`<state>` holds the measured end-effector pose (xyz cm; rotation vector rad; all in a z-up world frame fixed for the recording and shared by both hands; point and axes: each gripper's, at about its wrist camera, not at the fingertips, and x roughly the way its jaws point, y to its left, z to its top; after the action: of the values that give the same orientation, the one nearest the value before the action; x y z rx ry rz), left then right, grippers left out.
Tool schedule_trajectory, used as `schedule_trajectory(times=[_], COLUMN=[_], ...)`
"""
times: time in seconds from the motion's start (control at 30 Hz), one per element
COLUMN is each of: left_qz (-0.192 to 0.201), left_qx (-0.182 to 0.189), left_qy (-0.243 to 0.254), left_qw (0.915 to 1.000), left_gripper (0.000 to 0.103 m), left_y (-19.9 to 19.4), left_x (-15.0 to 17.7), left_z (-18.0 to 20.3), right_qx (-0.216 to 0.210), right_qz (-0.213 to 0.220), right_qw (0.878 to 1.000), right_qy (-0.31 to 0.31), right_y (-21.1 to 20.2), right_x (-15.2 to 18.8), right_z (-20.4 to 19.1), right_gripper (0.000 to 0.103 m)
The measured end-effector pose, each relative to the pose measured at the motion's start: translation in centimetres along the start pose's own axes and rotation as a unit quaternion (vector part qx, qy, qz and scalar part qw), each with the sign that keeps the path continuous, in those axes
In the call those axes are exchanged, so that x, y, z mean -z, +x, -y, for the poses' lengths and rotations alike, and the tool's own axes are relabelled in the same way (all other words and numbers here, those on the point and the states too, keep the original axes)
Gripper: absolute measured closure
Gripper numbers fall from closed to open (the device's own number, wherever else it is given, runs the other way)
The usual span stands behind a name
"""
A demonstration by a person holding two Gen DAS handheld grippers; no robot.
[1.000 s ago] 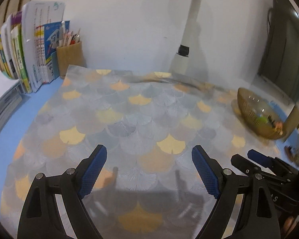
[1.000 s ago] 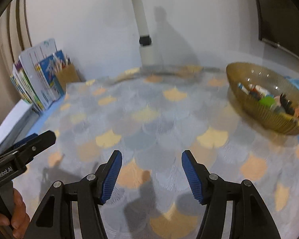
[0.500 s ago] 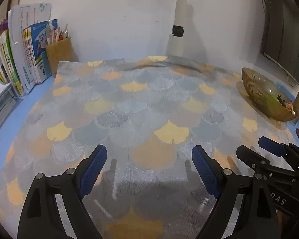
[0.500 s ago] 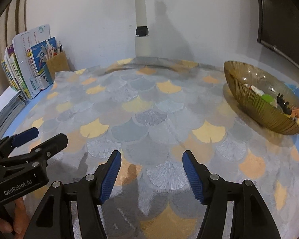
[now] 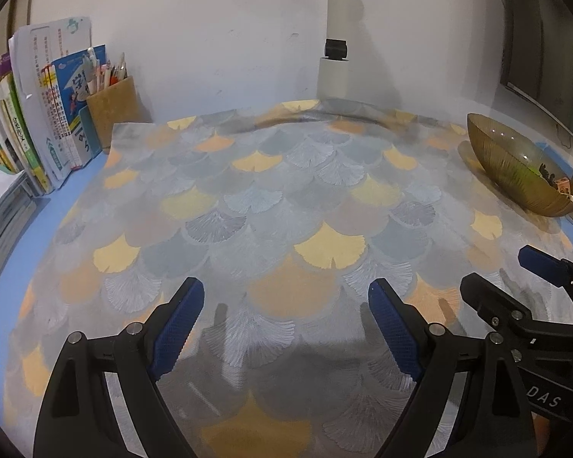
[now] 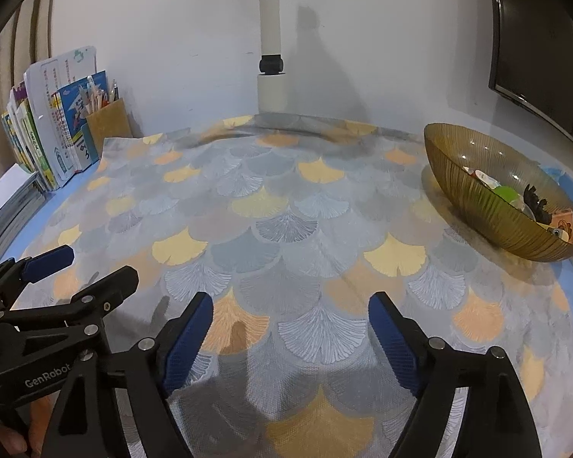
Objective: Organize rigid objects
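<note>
An amber ribbed glass bowl stands at the right of the fan-patterned mat. It holds several small items, among them a green piece and a black toothed clip. The bowl also shows in the left wrist view. My left gripper is open and empty above the near part of the mat. My right gripper is open and empty, just right of the left one. Each gripper shows in the other's view, the right one and the left one.
Upright books and a brown pen holder stand at the back left. A flat stack of papers lies at the left edge. A white lamp post rises at the back by the wall. A dark screen hangs at right.
Both grippers have drawn back and lifted a little, so more of the mat and the back wall show. Both stay open and empty.
</note>
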<state>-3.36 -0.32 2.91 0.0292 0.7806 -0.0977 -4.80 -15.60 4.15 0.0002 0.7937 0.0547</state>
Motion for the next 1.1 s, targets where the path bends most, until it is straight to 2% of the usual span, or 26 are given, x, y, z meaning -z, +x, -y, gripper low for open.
schedule_trajectory(times=[0.23, 0.87, 1.1], left_qz=[-0.004, 0.015, 0.004], left_qx=[-0.006, -0.003, -0.013], left_qy=[0.001, -0.010, -0.018], left_qw=[1.0000, 0.9998, 0.9997], left_gripper=[0.015, 0.013, 0.005], left_y=[0.15, -0.46, -0.13], left_x=[-0.02, 0.04, -0.13], left_z=[0.13, -0.20, -0.47], right_qx=[0.000, 0.002, 0.002], right_qz=[-0.005, -0.021, -0.029], right_qw=[1.000, 1.000, 0.999], right_qy=[0.008, 0.019, 0.019], right_y=[0.12, 0.63, 0.98], right_x=[-0.06, -0.14, -0.21], right_z=[0.26, 0.85, 1.01], right_gripper=[0.018, 0.013, 0.013])
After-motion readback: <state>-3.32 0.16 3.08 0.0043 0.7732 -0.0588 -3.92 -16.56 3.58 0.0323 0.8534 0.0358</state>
